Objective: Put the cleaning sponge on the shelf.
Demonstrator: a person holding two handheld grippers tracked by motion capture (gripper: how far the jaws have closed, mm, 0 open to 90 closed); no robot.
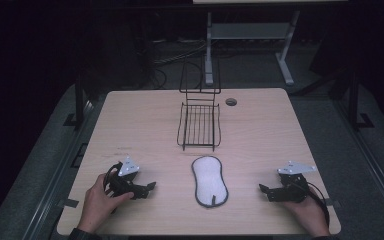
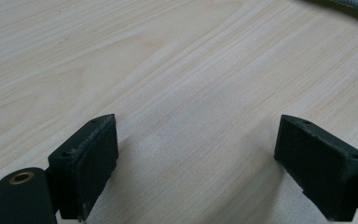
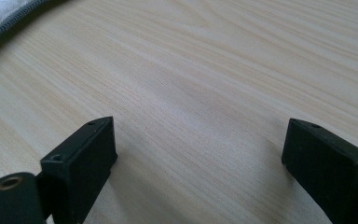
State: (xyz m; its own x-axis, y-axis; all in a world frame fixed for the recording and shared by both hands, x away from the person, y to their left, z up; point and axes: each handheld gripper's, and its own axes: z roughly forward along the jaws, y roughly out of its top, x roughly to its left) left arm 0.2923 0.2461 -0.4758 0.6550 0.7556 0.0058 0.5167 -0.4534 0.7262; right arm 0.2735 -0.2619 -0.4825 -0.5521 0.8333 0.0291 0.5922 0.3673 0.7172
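- So far nothing is handled — the white oval pad with a grey stitched border [image 1: 209, 180] lies flat near the front edge of the pale wooden table [image 1: 130, 125], between the two claws and touching neither.
- Left claw [image 1: 150, 186] rests on the table left of the pad, jaws spread wide, empty.
- Right claw [image 1: 263, 190] rests to the right, jaws likewise wide apart, holding nothing.
- Black wire rack with an upright back [image 1: 199, 125] stands empty behind the pad — likely the destination; pick-up and placing both remain.
- Count: one pad, one rack, two claws.
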